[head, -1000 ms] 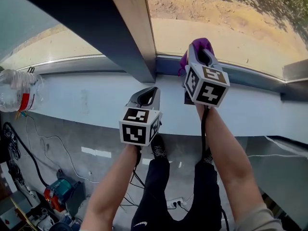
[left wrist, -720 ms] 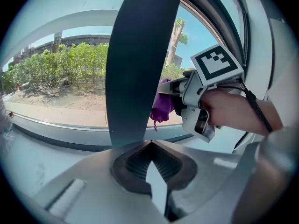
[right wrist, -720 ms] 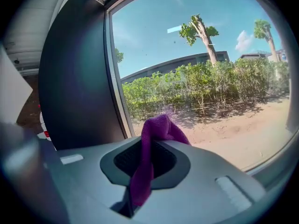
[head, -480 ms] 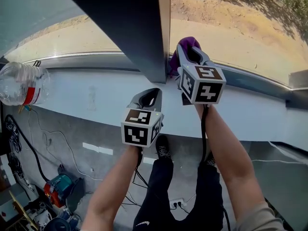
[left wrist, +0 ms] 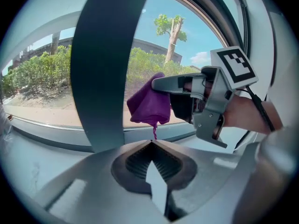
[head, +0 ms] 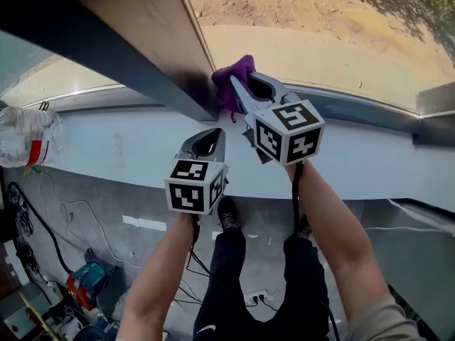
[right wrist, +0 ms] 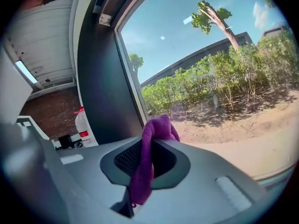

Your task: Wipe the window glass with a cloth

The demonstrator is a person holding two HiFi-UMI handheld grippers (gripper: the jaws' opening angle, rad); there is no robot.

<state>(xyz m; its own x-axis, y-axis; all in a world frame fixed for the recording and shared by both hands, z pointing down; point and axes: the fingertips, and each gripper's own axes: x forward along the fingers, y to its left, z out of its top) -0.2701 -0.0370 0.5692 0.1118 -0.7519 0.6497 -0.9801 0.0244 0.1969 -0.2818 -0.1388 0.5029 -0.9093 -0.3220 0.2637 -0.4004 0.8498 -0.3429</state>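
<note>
- Right gripper (head: 238,91) has its jaws clamped on the purple cloth (head: 233,77). A bunched end sticks out past the tips, and in the right gripper view the rest trails down between the jaws.
- That bunch points at the window glass (head: 320,34), low in the pane's corner, just beside the dark post (head: 142,41). Whether it touches the glass cannot be told.
- Unwiped pane lies to the right of the cloth and up from it, so the coming stroke probably runs that way.
- Left gripper (head: 206,142) is closed on nothing. It sits lower over the sill (head: 128,148), farther from the glass than the right.
- Writing: the bottle (head: 25,137) has a red label too small to read, and the gripper cubes bear only black-and-white square markers.
</note>
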